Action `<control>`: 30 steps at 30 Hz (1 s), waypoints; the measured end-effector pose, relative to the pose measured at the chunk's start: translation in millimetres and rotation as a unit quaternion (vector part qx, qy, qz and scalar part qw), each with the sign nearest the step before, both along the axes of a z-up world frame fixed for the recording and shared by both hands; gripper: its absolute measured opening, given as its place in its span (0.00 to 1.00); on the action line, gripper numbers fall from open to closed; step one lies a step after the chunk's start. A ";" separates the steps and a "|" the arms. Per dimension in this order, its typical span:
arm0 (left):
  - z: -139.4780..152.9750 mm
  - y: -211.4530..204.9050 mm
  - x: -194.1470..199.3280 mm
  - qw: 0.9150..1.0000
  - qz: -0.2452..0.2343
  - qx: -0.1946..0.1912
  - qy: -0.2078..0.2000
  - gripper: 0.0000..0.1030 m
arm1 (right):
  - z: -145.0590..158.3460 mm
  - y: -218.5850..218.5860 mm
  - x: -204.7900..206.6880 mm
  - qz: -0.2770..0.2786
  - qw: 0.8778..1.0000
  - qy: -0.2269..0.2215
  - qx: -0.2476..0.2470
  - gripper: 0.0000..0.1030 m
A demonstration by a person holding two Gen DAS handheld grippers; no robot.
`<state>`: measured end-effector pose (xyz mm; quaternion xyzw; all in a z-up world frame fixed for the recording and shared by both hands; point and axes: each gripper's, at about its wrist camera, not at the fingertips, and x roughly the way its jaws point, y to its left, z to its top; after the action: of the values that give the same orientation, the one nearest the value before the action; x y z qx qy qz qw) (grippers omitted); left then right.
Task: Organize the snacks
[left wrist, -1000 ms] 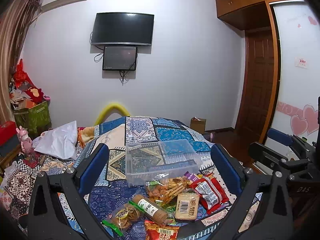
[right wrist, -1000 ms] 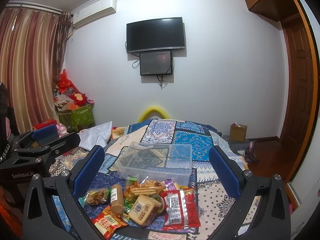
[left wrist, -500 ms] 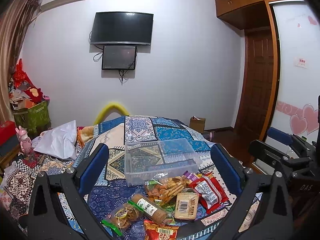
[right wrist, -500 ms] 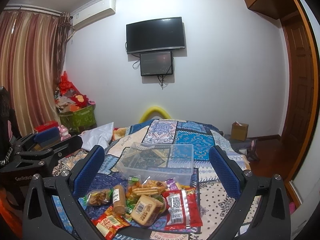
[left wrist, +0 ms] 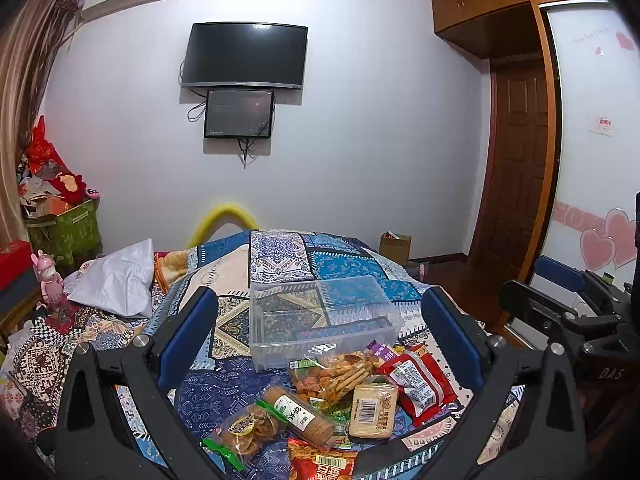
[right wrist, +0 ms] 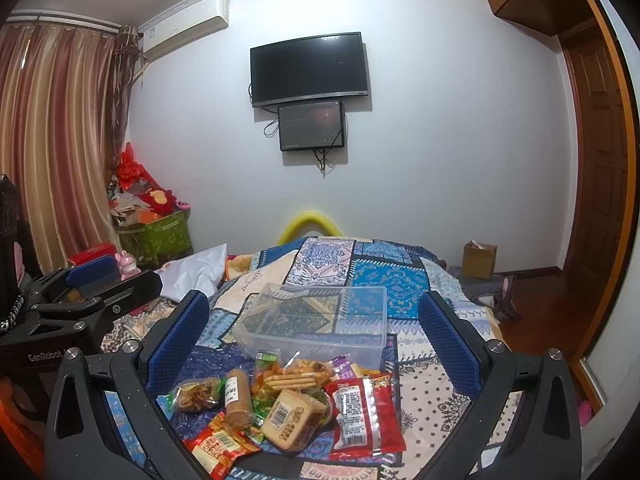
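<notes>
A pile of snack packets (left wrist: 340, 396) lies on the patterned bedspread in front of a clear, empty plastic box (left wrist: 320, 320). The pile also shows in the right wrist view (right wrist: 288, 396), in front of the box (right wrist: 316, 320). It holds a red packet (right wrist: 360, 412), a tan biscuit block (right wrist: 290, 418) and a brown roll (left wrist: 300, 412). My left gripper (left wrist: 320, 328) is open and empty, held above the pile. My right gripper (right wrist: 314, 328) is open and empty, also above the pile. Each gripper shows at the edge of the other's view.
The bedspread (left wrist: 276, 256) covers a bed. A white pillow (left wrist: 116, 280) lies at the left. A green box of red items (right wrist: 156, 232) stands by the curtain. A cardboard box (right wrist: 480, 260) sits on the floor near the wooden door (left wrist: 516, 168).
The right gripper has shifted slightly right, so the pile sits a little further left in its view. The left gripper has barely moved.
</notes>
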<state>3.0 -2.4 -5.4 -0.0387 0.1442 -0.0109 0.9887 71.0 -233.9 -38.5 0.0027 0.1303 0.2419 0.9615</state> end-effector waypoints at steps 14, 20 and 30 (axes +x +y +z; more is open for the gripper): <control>-1.7 -0.8 0.7 1.000 -0.003 0.001 0.004 1.00 | -1.4 0.8 0.6 -0.001 1.000 0.006 0.001 1.00; -2.7 -2.3 3.7 1.000 -0.004 0.001 0.007 1.00 | -1.8 0.9 0.4 -0.001 1.000 0.007 0.001 1.00; -13.8 4.4 19.1 0.999 -0.008 -0.016 0.034 1.00 | -8.3 0.8 8.5 -0.001 1.000 0.018 -0.002 1.00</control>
<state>22.0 2.0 -19.1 -0.0538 0.1781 -0.0199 0.9823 79.5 -233.1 -46.9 0.0053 0.1482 0.2403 0.9593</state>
